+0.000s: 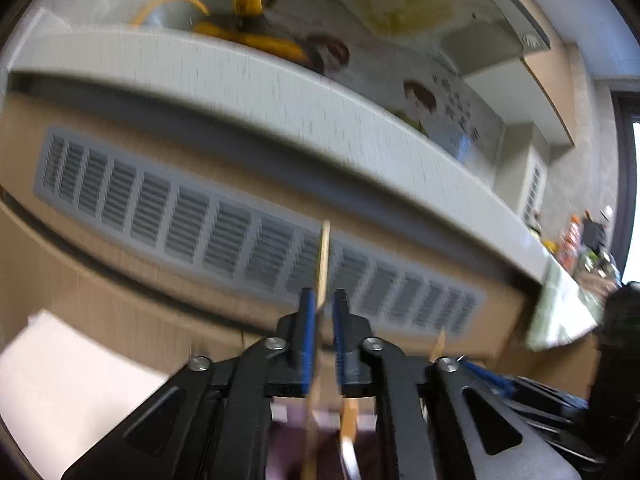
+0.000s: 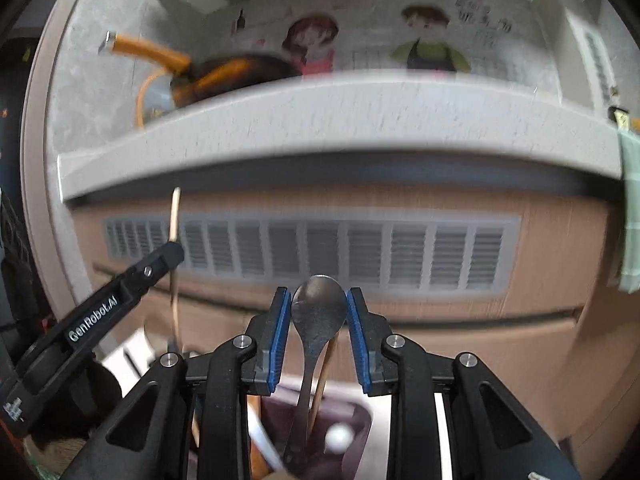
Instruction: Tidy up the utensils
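The left tool [image 1: 323, 304] stands narrowly parted around a wooden chopstick [image 1: 323, 256]; the stick lies against one pad, and whether it is gripped cannot be told. Below the tool, the stick runs down toward a dark holder [image 2: 352, 432], so its placement looks nearly complete. The right tool [image 2: 319, 300] stands moderately wide with a metal spoon [image 2: 319, 312] between the pads, its bowl up and its handle down in the holder; pad contact is unclear. Other sticks already stand there. What remains unsorted is out of view.
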The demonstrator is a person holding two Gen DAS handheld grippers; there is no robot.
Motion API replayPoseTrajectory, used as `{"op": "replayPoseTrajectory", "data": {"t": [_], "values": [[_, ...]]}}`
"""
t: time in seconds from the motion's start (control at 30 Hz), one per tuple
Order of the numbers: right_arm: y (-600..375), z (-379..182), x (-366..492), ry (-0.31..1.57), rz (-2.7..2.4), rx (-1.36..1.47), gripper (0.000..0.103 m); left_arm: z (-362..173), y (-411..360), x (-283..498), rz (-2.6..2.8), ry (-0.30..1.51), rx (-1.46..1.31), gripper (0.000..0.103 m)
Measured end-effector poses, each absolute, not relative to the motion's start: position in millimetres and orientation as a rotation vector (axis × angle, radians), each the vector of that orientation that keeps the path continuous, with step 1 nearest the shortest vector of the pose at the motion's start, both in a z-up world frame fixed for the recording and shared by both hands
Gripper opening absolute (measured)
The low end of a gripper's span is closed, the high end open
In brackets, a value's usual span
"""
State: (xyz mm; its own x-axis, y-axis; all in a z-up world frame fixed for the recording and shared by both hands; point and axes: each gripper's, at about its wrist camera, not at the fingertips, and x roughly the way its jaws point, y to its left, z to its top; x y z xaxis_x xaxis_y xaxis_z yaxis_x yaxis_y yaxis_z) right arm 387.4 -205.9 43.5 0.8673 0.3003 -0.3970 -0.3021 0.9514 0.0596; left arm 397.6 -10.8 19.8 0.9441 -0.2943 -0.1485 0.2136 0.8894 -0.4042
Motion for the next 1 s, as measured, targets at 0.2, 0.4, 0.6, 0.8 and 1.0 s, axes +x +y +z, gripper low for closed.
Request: {"op": "replayPoseTrajectory", "data": {"t": [0.2, 0.4, 0.6, 0.8, 1.0], "values": [[-227, 27, 353, 0.553, 0.316, 0.068, 0.027, 7, 0, 350, -0.229, 0.365, -0.335, 0.042], [-233, 24, 274, 0.594, 0.247, 0.057, 0.028, 5, 0, 258, -0.147, 0.444, -0.177, 0.042], [-210, 34, 185, 0.593, 0.251, -0.033, 0.029, 15, -5, 182, -0.098, 0.512, -0.113, 0.042], [-189, 41, 132, 0.585, 0.303, -0.063, 0.029, 22, -3, 137, -0.053, 0.548, -0.081, 0.042], [-191, 37, 118, 0.599, 0.297, -0.038, 0.029, 29, -1, 112, -0.049, 0.541, -0.078, 0.042]]}}
